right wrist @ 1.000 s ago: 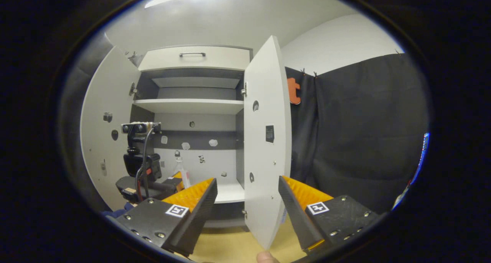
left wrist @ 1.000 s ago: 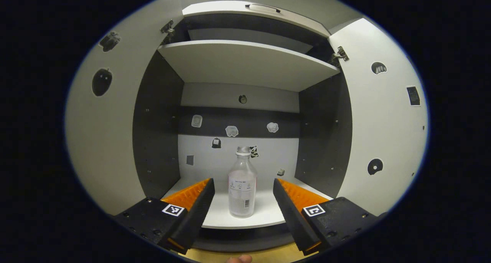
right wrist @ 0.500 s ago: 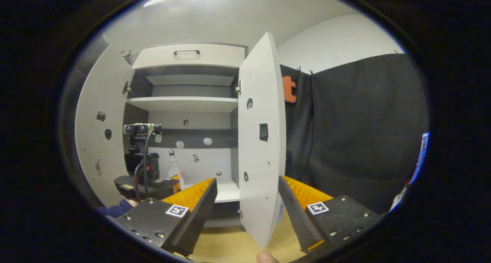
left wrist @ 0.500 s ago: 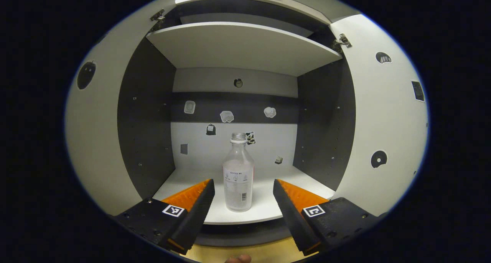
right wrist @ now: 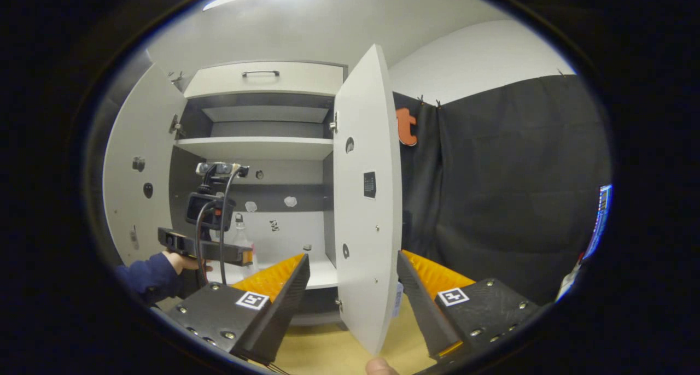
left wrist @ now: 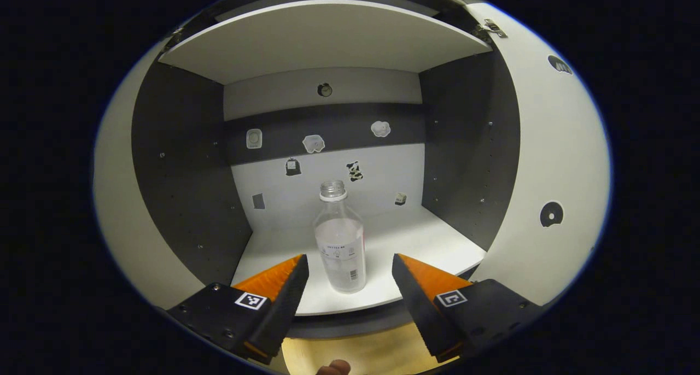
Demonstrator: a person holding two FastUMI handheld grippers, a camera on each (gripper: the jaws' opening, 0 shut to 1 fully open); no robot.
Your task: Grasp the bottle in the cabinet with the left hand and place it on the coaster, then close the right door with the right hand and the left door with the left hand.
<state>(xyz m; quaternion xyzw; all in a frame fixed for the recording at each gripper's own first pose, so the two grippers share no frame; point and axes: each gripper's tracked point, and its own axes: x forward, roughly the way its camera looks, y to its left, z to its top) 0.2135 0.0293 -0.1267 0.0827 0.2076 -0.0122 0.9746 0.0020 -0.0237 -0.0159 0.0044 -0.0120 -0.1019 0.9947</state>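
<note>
Left gripper view has my left gripper (left wrist: 350,265) spread wide and empty before the bottle (left wrist: 340,242), upright near the cabinet shelf's (left wrist: 426,244) front edge, while my right gripper (right wrist: 353,268) gapes around the open right door (right wrist: 363,200)

Clear uncapped bottle (left wrist: 341,242) upright on cabinet shelf (left wrist: 415,244), both doors open

Open white shelf floor (left wrist: 415,244) on both sides of and behind the upright bottle (left wrist: 340,244), near the front edge. Dark side walls (left wrist: 186,183) well apart. Upper shelf (left wrist: 328,41) well above the bottle's neck. Right door (right wrist: 363,200) swung out edge-on, standing between the spread right gripper (right wrist: 353,287) fingers.
</note>
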